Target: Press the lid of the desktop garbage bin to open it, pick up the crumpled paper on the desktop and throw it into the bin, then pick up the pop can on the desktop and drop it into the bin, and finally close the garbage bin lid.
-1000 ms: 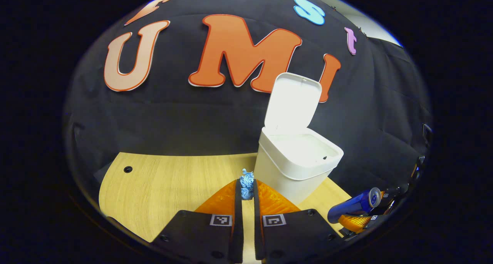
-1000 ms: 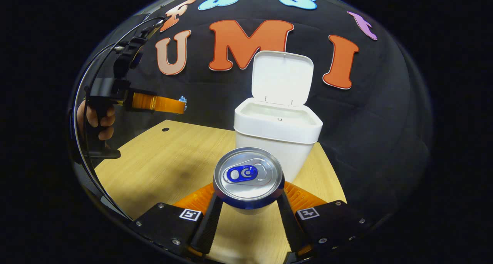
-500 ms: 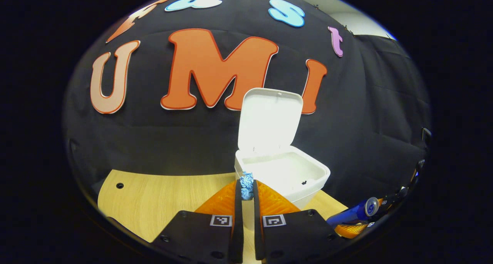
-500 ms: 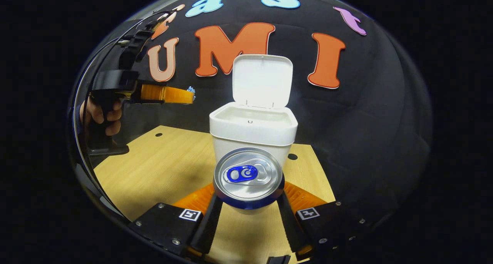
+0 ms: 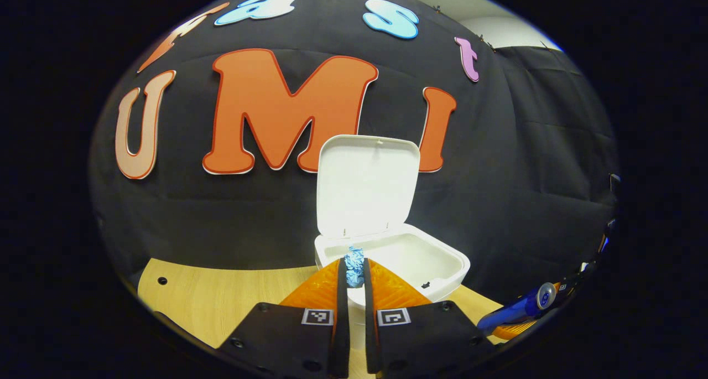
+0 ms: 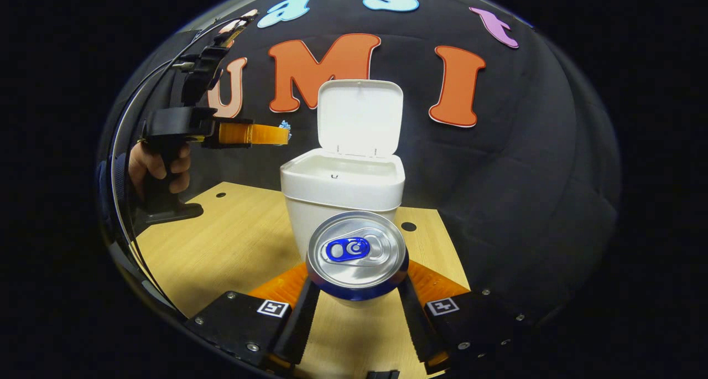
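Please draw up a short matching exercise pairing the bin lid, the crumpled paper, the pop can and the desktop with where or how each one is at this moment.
Things:
1. bin lid
2. crumpled paper
3. pop can
4. desktop

States:
A. pinched at the tips of the left gripper, at the rim of the garbage bin
B. standing upright, open
C. bearing the garbage bin
D. clamped in the right gripper, its top facing the camera

Pairs: 1-B, 2-A, 3-D, 4-C

Both the left gripper (image 5: 354, 279) and the right gripper (image 6: 357, 307) have black screw-studded housings with square black-and-white markers, ribbed fingers, and a dark sleeve (image 6: 105, 174) at nine o'clock.
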Available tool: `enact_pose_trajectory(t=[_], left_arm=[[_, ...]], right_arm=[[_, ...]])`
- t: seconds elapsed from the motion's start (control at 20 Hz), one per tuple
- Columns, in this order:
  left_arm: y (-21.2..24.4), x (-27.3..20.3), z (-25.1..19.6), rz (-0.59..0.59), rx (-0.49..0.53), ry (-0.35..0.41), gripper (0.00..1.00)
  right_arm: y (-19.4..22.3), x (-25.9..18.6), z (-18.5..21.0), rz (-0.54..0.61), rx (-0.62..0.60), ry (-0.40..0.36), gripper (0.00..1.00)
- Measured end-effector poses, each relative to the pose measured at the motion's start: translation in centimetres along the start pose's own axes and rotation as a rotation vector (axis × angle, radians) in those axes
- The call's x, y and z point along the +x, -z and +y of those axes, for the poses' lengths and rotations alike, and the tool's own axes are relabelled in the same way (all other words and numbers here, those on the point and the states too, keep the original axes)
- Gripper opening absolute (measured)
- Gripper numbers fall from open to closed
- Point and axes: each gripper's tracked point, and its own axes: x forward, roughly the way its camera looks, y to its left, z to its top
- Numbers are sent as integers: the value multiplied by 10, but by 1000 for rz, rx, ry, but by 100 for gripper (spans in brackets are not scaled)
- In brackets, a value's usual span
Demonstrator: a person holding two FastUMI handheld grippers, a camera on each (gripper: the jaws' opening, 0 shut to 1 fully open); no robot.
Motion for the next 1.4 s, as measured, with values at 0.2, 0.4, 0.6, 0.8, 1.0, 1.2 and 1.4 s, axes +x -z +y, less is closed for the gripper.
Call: enact_pose_trajectory(t=[0.2,0.4,0.6,0.8,1.0,1.2,1.4], left_arm=[[8,12,-9,18,-1,22,15],[16,22,-13,46,12,26,16],[23,28,-24,67,23,56,19],[35,33,-33,112,14,77,22],[44,34,-32,142,-8,74,29],[42,28,-27,135,-16,79,51],[37,16,-17,107,12,62,67]], right_arm=[[3,2,-10,4,5,14,76],[0,-1,-16,-9,21,28,76],[0,-4,-19,-13,33,33,76],[-4,-6,-21,-24,29,34,76],[-13,-9,-22,-43,17,40,76],[-28,-11,-23,-65,2,38,76],[-56,-6,-25,-103,-27,27,75]])
